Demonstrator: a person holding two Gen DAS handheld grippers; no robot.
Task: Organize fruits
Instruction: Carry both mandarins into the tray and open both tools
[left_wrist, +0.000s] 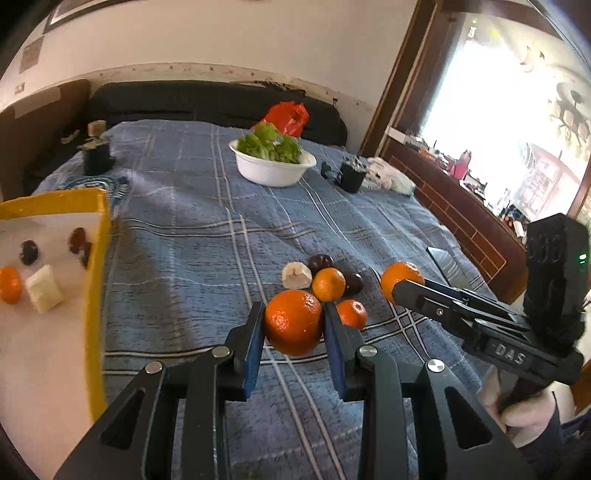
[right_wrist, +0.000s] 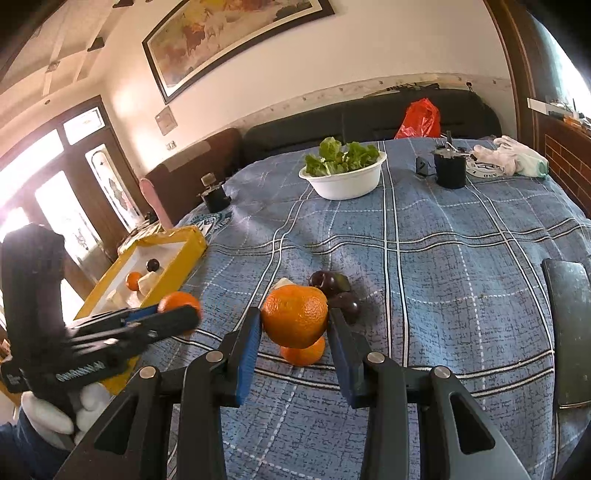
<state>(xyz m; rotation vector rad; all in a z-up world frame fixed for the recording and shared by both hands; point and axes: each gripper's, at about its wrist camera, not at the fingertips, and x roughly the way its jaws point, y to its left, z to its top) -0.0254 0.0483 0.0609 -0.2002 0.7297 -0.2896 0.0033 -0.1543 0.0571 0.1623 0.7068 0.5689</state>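
- Progress looks partial to us: the yellow-rimmed cardboard tray with a white floor (left_wrist: 96, 258) already holds a small orange, a pale cut piece of fruit and some dark plums, so several fruits are sorted.
- We hold a round orange tangerine (left_wrist: 293, 322) in the left gripper (left_wrist: 294, 325), whose blue-padded fingers press on its two sides; it sits lifted above the blue checked bedcover (left_wrist: 184, 221), between the loose pile and the tray.
- We also carry a second orange tangerine (right_wrist: 295, 315) in the right gripper (right_wrist: 295, 328), clamped the same way and raised over the pile; the left wrist view shows it at the tip of that tool.
- Left on the cover we see two small tangerines (left_wrist: 328, 283), a pale cut chunk of fruit (left_wrist: 296, 275) and two dark purple plums (right_wrist: 334, 286), close together.
- We judge that both held tangerines go to the tray next, then the pile remains to be fetched piece by piece.
- Behind the pile stands a white bowl of green lettuce (right_wrist: 341, 181), well apart from the fruit; we cannot tell whether it belongs to the sorting.
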